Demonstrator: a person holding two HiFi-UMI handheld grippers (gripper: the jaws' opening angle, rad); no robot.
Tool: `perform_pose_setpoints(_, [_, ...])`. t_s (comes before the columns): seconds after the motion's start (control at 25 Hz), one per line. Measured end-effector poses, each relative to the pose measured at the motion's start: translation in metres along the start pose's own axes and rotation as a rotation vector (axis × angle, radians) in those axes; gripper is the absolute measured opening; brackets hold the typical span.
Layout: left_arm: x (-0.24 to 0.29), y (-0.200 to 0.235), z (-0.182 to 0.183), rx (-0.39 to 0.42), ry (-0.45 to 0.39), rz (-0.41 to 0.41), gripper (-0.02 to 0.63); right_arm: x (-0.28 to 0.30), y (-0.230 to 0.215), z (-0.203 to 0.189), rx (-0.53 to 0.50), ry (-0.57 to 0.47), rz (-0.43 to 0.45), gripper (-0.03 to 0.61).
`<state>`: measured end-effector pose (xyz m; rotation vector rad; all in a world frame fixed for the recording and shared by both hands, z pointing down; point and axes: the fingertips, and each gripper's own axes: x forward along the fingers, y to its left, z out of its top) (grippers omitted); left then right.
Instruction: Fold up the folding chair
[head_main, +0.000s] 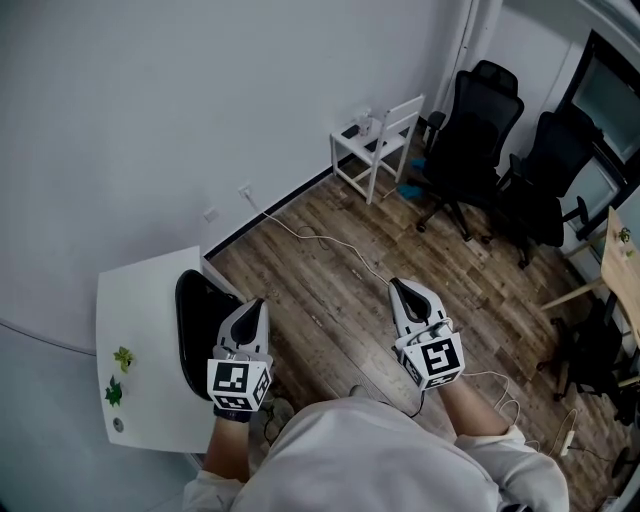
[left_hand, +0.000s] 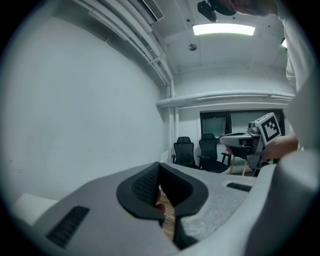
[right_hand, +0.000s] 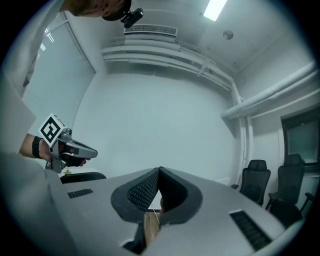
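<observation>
Head view alone shows white folding chair (head_main: 378, 145), unfolded beside the wall (head_main: 200, 90), well apart from left gripper (head_main: 256, 305) and right gripper (head_main: 398, 287), both held forward near level, jaws closed on nothing.

The left hand-held gripper (head_main: 257, 304) covers the near part of a black thing (head_main: 195, 310). Whether it lies on the white counter (head_main: 140, 300) or stands beside it cannot be told. The green bits (head_main: 122, 357) there are too small to name, as are the items on the far white chair (head_main: 378, 140). The picture's right edge cuts off a wooden desk (head_main: 622, 262).
</observation>
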<state>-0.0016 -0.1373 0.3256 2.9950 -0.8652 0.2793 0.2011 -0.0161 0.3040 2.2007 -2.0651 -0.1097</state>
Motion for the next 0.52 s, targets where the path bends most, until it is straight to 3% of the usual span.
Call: perform_pose_setpoints(0.52, [-0.0034,0.0008,-0.0026,0.001,0.008,0.01,0.008,0.0007,-0.0046,-0.0015,0.019,0.014,-0.005,0.017])
